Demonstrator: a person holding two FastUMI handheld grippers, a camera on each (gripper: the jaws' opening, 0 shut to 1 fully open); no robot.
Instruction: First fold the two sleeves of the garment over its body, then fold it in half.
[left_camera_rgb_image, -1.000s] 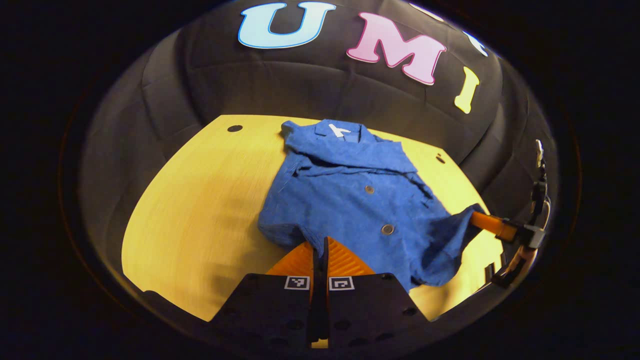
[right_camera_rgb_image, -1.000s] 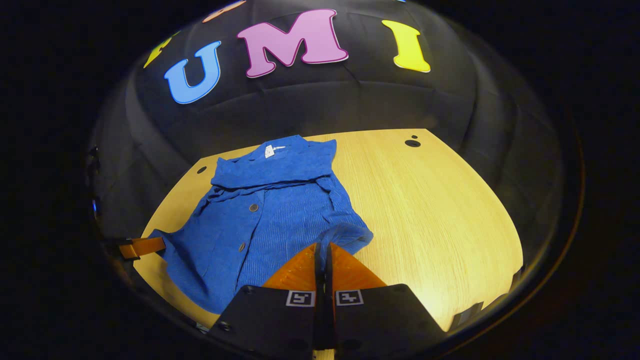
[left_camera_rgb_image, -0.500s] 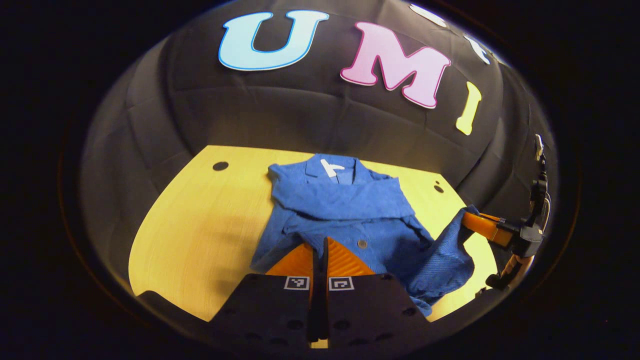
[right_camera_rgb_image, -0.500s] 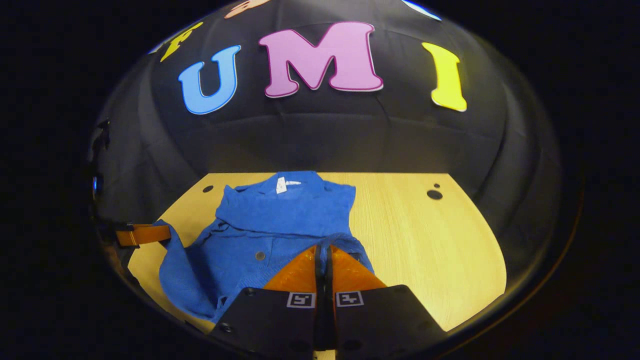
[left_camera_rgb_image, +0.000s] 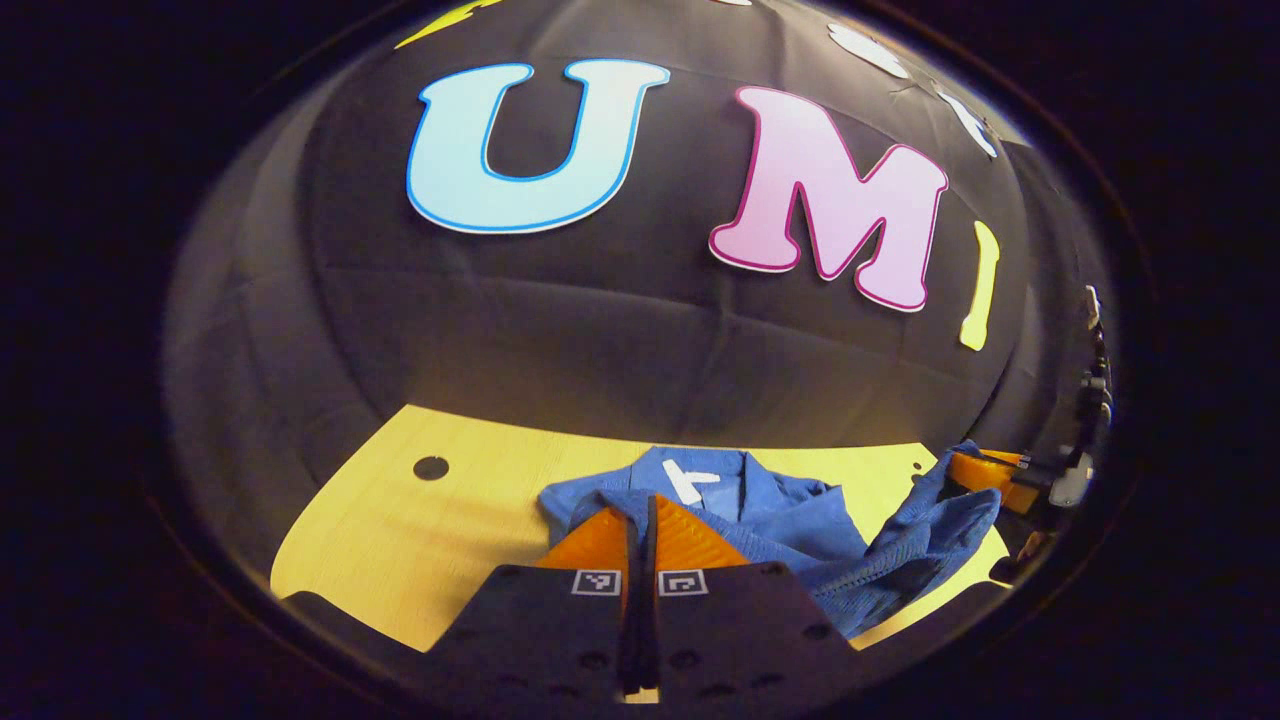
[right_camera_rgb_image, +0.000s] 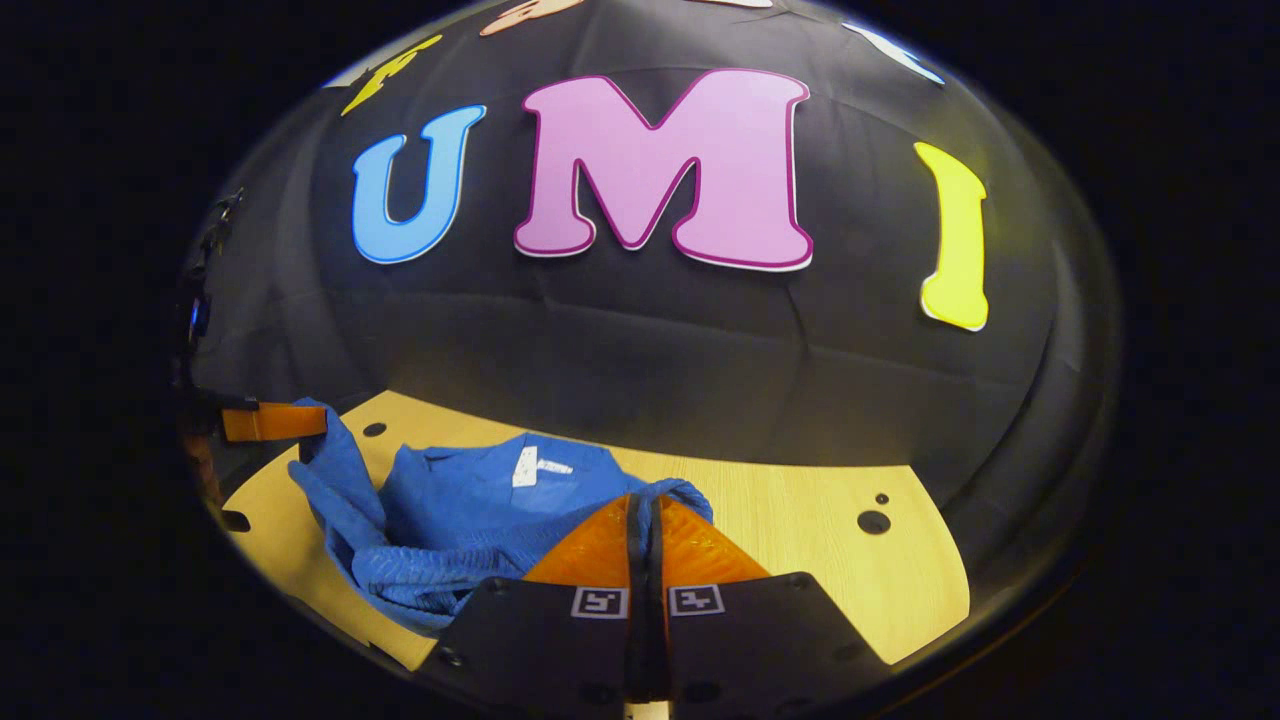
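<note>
A blue buttoned garment (left_camera_rgb_image: 770, 515) lies on the yellow wooden table (left_camera_rgb_image: 400, 540), collar and white neck tag at the far side. My left gripper (left_camera_rgb_image: 641, 503) is shut on one hem corner. My right gripper (right_camera_rgb_image: 646, 503) is shut on the other hem corner, where cloth bunches at its tips. Both corners hang lifted above the table, and the lower half of the garment (right_camera_rgb_image: 440, 530) sags between them toward the collar. The right gripper (left_camera_rgb_image: 985, 470) appears far right in the left gripper view. In the right gripper view the left gripper (right_camera_rgb_image: 275, 422) is at the far left, cloth hanging from it.
The table (right_camera_rgb_image: 830, 560) has small round holes (left_camera_rgb_image: 431, 467) (right_camera_rgb_image: 873, 521) near its far corners. The black cloth wall stands close behind the table's far edge. Bare tabletop lies left of the garment in the left gripper view and right of it in the right gripper view.
Both grippers have risen and moved toward the collar, carrying the hem corners with them. The garment's lower half has left the table and now hangs over the upper half.
</note>
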